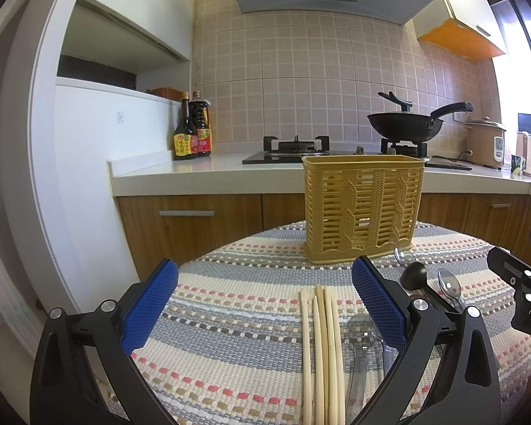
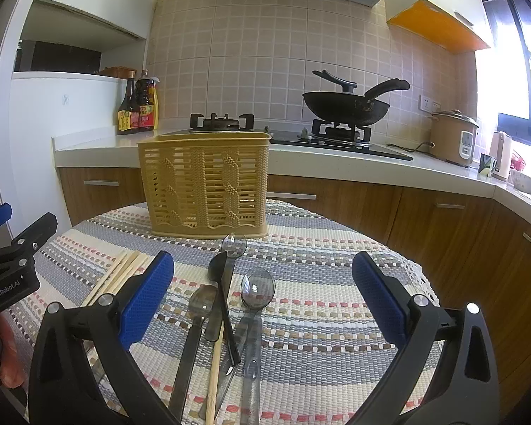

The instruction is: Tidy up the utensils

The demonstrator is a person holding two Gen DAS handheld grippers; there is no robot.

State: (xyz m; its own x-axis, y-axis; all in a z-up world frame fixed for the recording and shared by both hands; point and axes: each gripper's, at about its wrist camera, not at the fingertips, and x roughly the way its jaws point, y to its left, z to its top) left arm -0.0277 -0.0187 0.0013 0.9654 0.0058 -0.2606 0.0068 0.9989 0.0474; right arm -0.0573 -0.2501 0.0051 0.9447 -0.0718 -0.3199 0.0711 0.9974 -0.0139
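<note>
A yellow plastic utensil holder (image 1: 363,209) stands upright at the far side of the striped cloth; it also shows in the right wrist view (image 2: 205,186). Several wooden chopsticks (image 1: 322,347) lie flat between my left fingers, seen too in the right wrist view (image 2: 118,276). Several spoons lie to the right: a black spoon (image 2: 218,267), clear spoons (image 2: 256,288) (image 2: 234,244), a dark spoon (image 2: 201,304). My left gripper (image 1: 265,304) is open above the chopsticks. My right gripper (image 2: 263,297) is open above the spoons. Both are empty.
The table carries a striped woven cloth (image 2: 318,283). Behind runs a kitchen counter (image 1: 194,170) with sauce bottles (image 1: 191,131), a gas hob, a black wok (image 2: 347,106) and a rice cooker (image 2: 453,138). A white wall panel (image 1: 88,163) stands to the left.
</note>
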